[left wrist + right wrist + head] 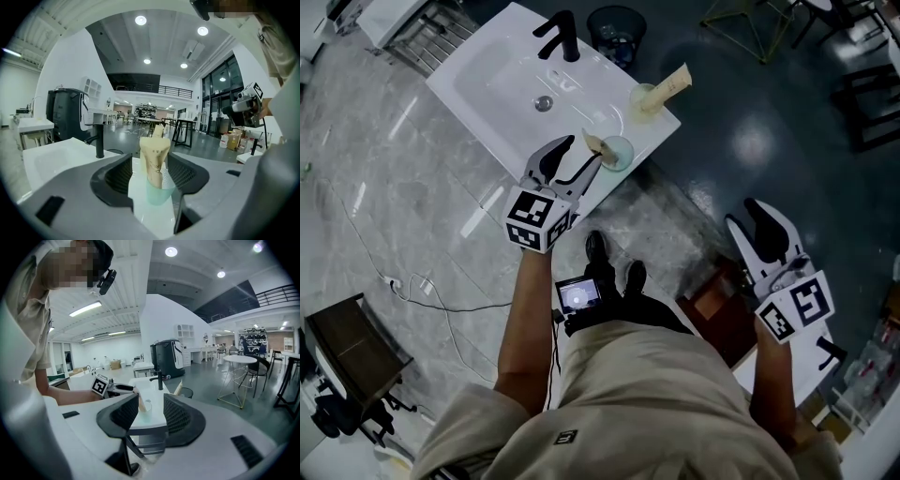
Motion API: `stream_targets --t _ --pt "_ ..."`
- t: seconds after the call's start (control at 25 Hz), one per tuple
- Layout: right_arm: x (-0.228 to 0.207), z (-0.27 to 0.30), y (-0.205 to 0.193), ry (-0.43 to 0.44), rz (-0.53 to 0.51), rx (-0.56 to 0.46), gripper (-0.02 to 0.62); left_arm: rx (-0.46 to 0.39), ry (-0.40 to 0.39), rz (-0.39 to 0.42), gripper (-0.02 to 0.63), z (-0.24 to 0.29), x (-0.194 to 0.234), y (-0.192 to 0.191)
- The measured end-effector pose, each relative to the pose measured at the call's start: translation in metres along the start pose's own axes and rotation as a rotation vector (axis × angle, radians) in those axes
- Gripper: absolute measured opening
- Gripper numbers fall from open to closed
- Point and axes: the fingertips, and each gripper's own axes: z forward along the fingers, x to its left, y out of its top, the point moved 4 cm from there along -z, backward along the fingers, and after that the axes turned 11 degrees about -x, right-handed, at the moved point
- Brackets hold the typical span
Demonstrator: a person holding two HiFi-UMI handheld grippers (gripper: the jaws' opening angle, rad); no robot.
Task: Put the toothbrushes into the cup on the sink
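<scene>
The left gripper [583, 152] has its two jaws spread wide and clamps nothing. Its own view shows a pale green cup [158, 191] standing just past the jaw tips, in line with the gap, with neither pad pressing on it. One cream pack [154, 157] stands upright in that cup, its flat crimped end on top; I cannot tell whether a toothbrush is inside it. In the head view this cup sits at about 2 o'clock from the jaw tips, on the near corner of the one white sink [502, 80]. A second cup [643, 97] stands at 1 o'clock from the first, near it on the same rim, and a second cream pack [667, 87] leans out of it toward 2 o'clock. That makes two cups and two packs, one in each. A single black faucet [560, 37] rises at the sink's far edge, at 12 o'clock, and one dark bin [616, 31] stands on the floor just beyond. The right gripper [742, 214] hangs over dark floor at 4 o'clock from the left one, well apart from the sink, its jaws parted and empty.
</scene>
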Motion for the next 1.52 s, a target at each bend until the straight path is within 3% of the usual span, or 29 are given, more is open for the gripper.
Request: stream_targets --t 0.4,0.88,1.08,1.16,1.2,1.36,1.52 --pt "0.024 -0.014 0.012 0.04 -0.027 -0.046 0.164 -0.072 0.026 0.072 0.219 -0.041 -0.014 0.043" --pt "0.069 -0.03 0.058 0.181 -0.083 -0.183 0.127 -0.211 0.091 0.221 0.216 -0.138 -0.063 0.15" --pt "0.085 -0.043 0.082 0.265 -0.105 -0.248 0.056 -0.273 0.108 0.321 0.179 -0.174 -0.103 0.195" --pt "0.091 -0.051 0.094 0.292 -0.12 -0.274 0.029 -0.292 0.119 0.353 0.108 -0.188 -0.121 0.212" --pt "0.094 -0.054 0.1 0.304 -0.129 -0.287 0.02 -0.299 0.126 0.366 0.037 -0.195 -0.129 0.218" --pt "0.106 -0.065 0.12 0.354 -0.173 -0.317 0.006 -0.309 0.125 0.377 0.008 -0.213 -0.158 0.233" --pt "0.12 -0.075 0.13 0.428 -0.199 -0.299 0.005 -0.319 0.108 0.335 0.008 -0.225 -0.185 0.24"
